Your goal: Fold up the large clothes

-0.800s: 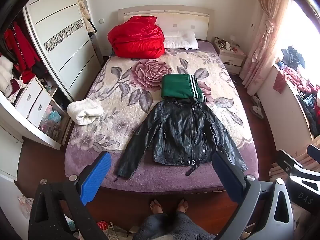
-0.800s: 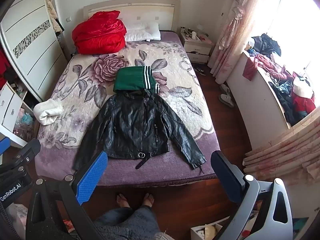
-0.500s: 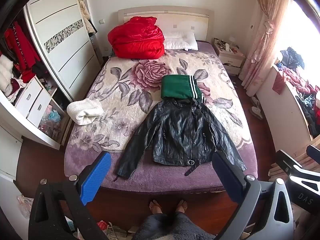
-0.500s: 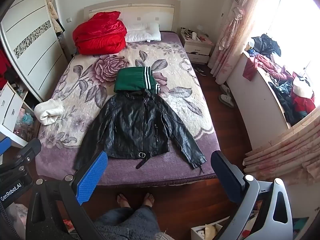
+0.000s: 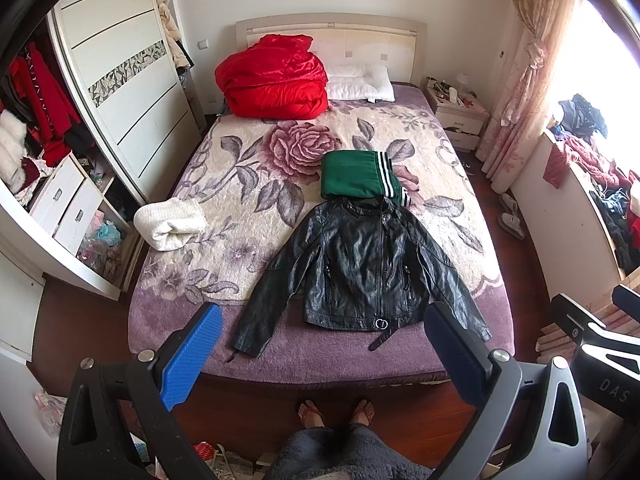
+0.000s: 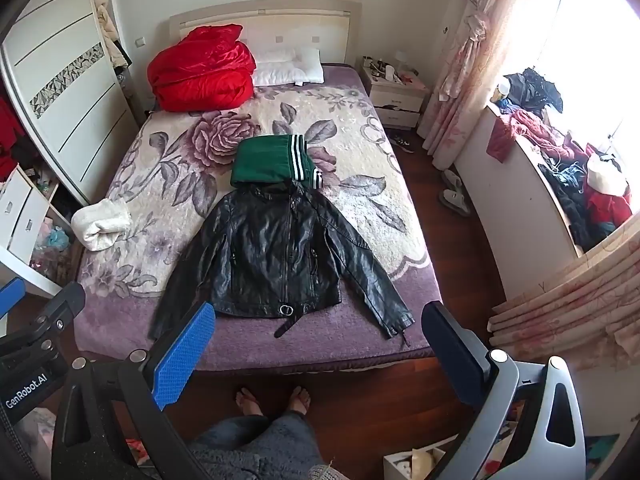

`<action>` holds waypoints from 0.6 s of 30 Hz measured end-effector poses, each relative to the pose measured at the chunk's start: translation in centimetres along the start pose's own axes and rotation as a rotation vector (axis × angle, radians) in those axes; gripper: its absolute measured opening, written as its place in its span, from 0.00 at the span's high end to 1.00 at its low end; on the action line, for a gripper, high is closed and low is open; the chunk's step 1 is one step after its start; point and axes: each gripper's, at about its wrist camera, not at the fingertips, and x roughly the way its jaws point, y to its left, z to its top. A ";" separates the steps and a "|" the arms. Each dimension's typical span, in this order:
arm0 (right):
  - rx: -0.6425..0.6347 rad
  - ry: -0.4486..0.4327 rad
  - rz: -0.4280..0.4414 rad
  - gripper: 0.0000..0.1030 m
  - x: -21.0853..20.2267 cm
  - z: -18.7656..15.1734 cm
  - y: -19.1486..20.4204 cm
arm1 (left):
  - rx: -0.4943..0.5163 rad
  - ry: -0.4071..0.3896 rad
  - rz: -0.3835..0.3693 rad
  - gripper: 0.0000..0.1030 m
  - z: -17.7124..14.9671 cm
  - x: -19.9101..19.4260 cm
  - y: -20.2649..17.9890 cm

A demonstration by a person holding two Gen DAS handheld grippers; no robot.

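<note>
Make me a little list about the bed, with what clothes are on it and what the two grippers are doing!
jacket: black leather jacket, flat, sleeves spread, near the foot of the bed
behind its collar: folded green garment
bed's left edge: white rolled cloth
by headboard: red quilt, white pillow
left gripper: open, empty
right gripper: open, empty

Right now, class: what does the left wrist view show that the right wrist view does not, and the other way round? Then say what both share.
Only the left wrist view shows the open wardrobe section with red clothes hanging, and the right gripper's body at its right edge.

Only the right wrist view shows the cardboard box on the floor, and the left gripper's body at its left edge.

Both show the black leather jacket spread flat on the bed, the folded green garment at its collar, the red quilt, and wide-open jaws holding nothing.
</note>
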 end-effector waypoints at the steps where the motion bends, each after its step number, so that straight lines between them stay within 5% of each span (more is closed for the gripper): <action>1: -0.002 -0.001 -0.001 0.00 -0.6 0.5 0.4 | -0.005 -0.004 -0.002 0.00 -0.1 0.0 0.1; 18: -0.003 -0.019 0.006 0.00 -1.2 1.5 0.3 | -0.003 -0.018 -0.004 0.00 0.6 -0.4 -0.1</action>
